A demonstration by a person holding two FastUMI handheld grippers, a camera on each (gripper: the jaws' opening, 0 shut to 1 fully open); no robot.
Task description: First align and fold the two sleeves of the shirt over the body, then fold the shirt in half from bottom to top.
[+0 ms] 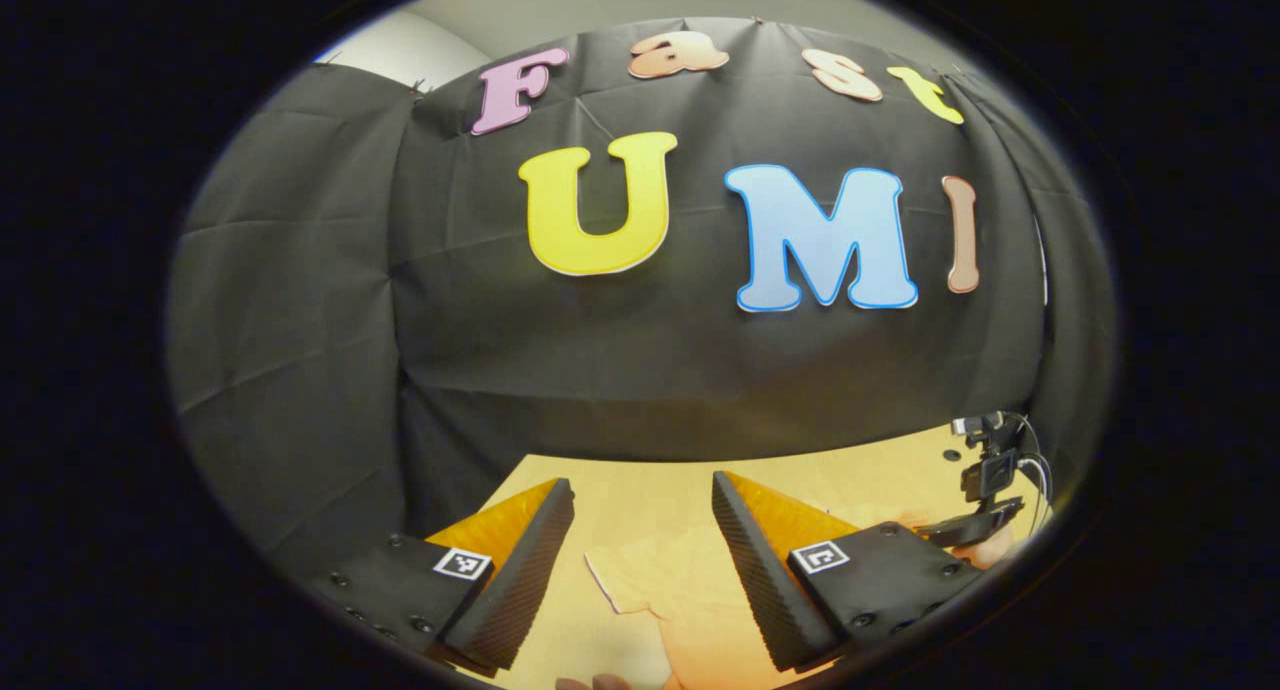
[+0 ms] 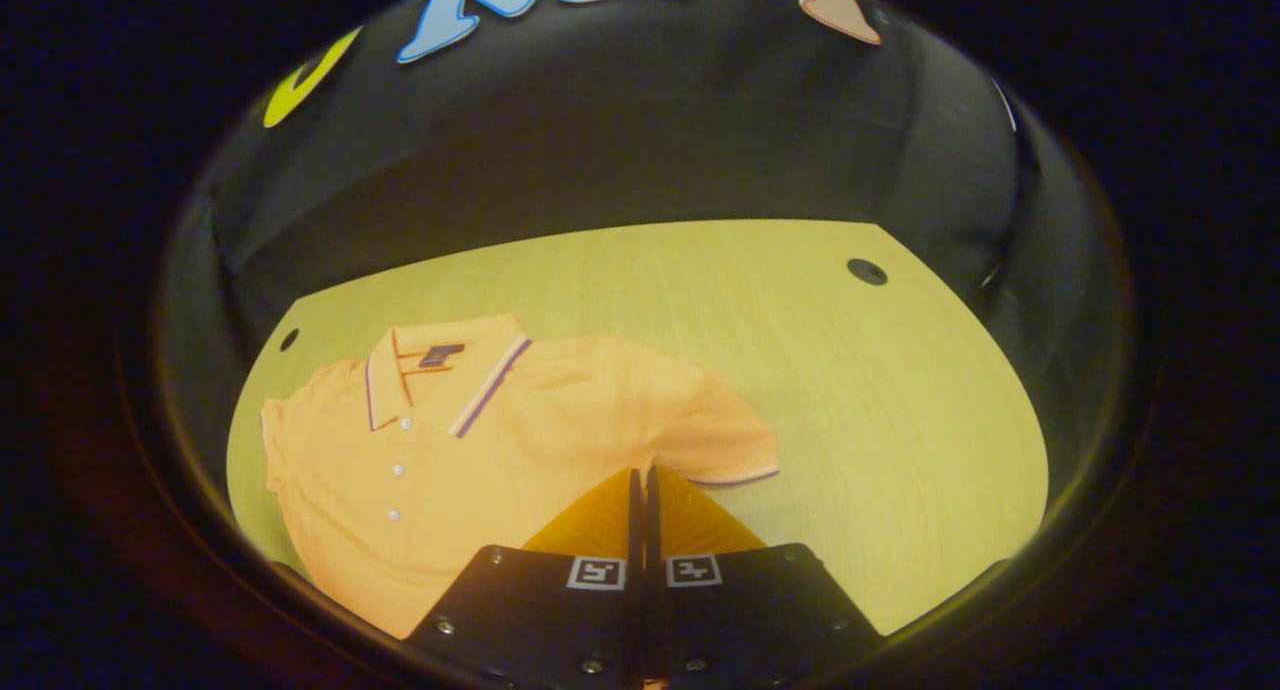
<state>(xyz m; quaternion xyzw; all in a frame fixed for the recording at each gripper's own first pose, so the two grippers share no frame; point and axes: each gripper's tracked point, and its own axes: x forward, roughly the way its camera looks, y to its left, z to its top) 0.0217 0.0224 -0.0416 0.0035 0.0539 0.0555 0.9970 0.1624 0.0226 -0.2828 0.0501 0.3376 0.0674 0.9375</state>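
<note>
Worktop (image 2: 850,390) of pale wood carried an orange polo shirt (image 2: 520,440), spread flat with its front up, collar (image 2: 440,370) toward the booth's black cloth wall and buttons running down the placket. In the right gripper view the right gripper (image 2: 640,480) had its two fingers pressed together, the tips sitting at the hem of the near short sleeve (image 2: 720,440), just where that sleeve met the body (whether any fabric was pinched between them could not be told). Most of the shirt lay ahead and to the left of this gripper; bare worktop stretched to its right, with a small dark round hole (image 2: 866,270) far ahead near the worktop's far corner.

In the left gripper view the left gripper (image 1: 640,510) was held higher and level, its fingers spread wide apart with nothing between them. Below and between those fingers lay the other sleeve (image 1: 640,575) of the shirt on the worktop, apart from both fingers. Off to this gripper's right, near the worktop's edge, the other gripper's rig with its cables (image 1: 985,480) showed.
</note>
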